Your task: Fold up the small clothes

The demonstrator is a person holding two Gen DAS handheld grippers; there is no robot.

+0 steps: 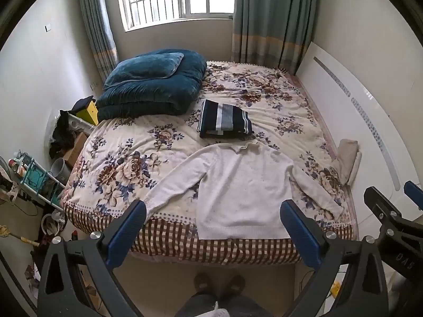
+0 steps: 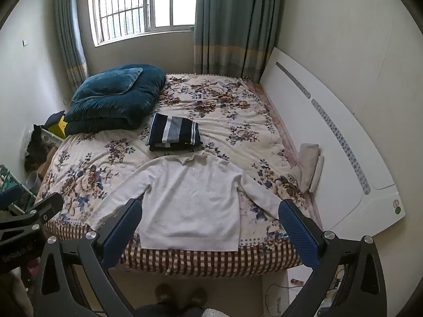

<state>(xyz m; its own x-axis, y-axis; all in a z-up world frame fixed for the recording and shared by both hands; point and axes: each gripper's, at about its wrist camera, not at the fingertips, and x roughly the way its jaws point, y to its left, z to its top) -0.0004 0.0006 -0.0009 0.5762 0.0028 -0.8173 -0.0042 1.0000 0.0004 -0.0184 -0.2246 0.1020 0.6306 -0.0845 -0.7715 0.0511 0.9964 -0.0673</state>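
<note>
A white long-sleeved sweater (image 1: pixel 243 190) (image 2: pixel 190 203) lies flat on the flowered bed (image 1: pixel 127 169) (image 2: pixel 79 182). Its sleeves spread out to both sides, its hem is at the near edge and its collar is on the far side. Behind it rests a folded navy, grey and white striped garment (image 1: pixel 224 119) (image 2: pixel 174 132). My left gripper (image 1: pixel 212 208) (image 2: pixel 31 198) hovers open above the near edge of the bed, touching nothing. My right gripper (image 2: pixel 210 206) (image 1: pixel 391 192) is beside it, also open and holding nothing.
A folded blue quilt with a pillow (image 1: pixel 153 84) (image 2: pixel 116 95) fills the bed's far left corner. A beige folded cloth (image 1: pixel 347 158) (image 2: pixel 309 163) leans against the white headboard (image 1: pixel 343 105) (image 2: pixel 330 121) on the right. A cluttered rack (image 1: pixel 31 174) stands left of the bed. The person's feet (image 1: pixel 219 282) (image 2: pixel 182 293) are at the bed's foot.
</note>
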